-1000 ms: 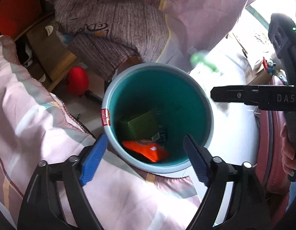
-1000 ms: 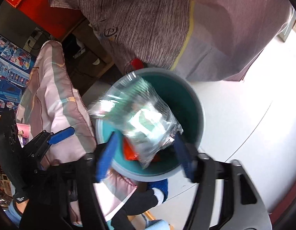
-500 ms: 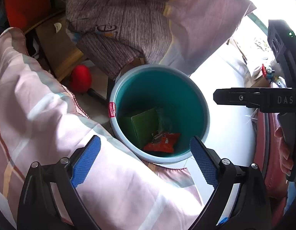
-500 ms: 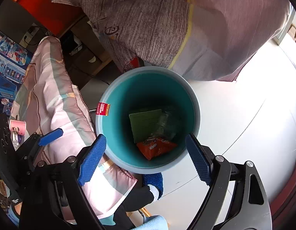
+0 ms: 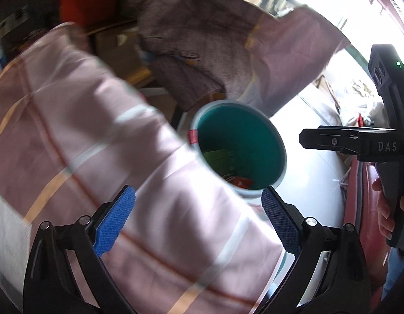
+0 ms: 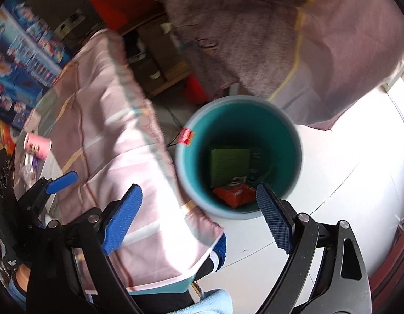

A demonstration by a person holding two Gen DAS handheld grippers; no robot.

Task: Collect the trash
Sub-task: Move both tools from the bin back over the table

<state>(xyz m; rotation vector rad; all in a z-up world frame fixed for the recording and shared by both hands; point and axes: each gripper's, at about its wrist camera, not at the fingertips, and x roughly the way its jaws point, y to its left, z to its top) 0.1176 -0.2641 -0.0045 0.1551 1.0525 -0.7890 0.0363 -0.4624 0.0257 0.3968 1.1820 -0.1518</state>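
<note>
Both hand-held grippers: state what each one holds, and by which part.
Nothing is held. The left hand-held gripper and the right hand-held gripper have just been opening and stand empty; the wrappers lie in the bin.

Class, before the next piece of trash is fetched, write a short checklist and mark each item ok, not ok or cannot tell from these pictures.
1. Right claw empty, jaws just opened wide: ok.
2. Left claw empty, jaws just opened wide: ok.
3. Bin upright, mouth uncovered: ok.
4. Dropped trash inside bin, orange wrapper and green box at the bottom: ok.
5. Pink cloth off the bin rim: not ok, it overlaps the edge.
6. More trash within reach: cannot tell.
</note>
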